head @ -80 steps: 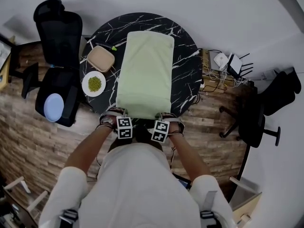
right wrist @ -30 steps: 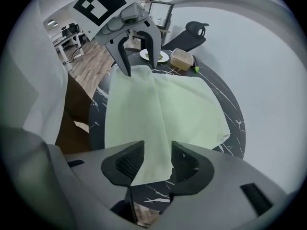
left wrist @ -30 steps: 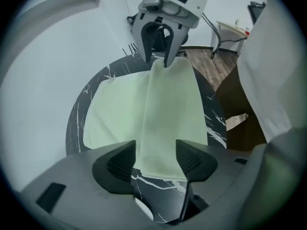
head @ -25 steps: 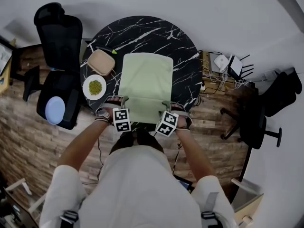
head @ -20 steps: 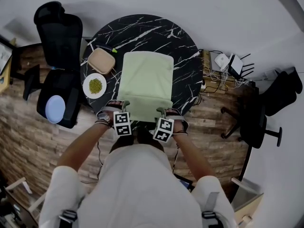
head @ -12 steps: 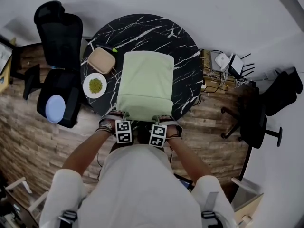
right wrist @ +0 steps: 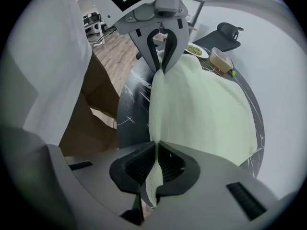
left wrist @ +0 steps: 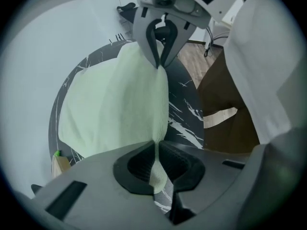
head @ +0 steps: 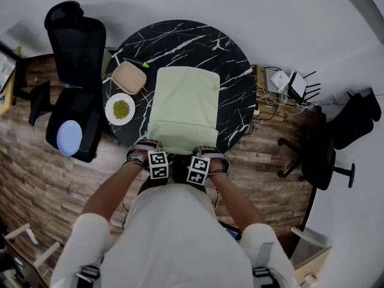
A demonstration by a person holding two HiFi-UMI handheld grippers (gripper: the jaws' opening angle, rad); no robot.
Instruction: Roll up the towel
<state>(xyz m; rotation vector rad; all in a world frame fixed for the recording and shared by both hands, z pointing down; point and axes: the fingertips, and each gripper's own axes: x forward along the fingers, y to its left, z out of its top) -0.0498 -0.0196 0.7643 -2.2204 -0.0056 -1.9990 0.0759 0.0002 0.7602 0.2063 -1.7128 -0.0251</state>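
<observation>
A pale green towel lies flat on the round black marble table, its near edge at the table's rim by the person. My left gripper pinches that edge's left corner and my right gripper the right corner. In the left gripper view the jaws are closing with the towel fold pressed between the pads. The right gripper view shows the same: the jaws are closing, pads pressing on the towel edge. Each gripper faces the other along the edge.
A tan lidded box and a white plate of green beans stand on the table left of the towel. A black office chair holding a blue plate stands further left. Cables and white boxes lie on the floor at right.
Both grippers came back toward the person from over the towel's near part and sank to its near edge. Their jaws went from open to pinching the towel.
</observation>
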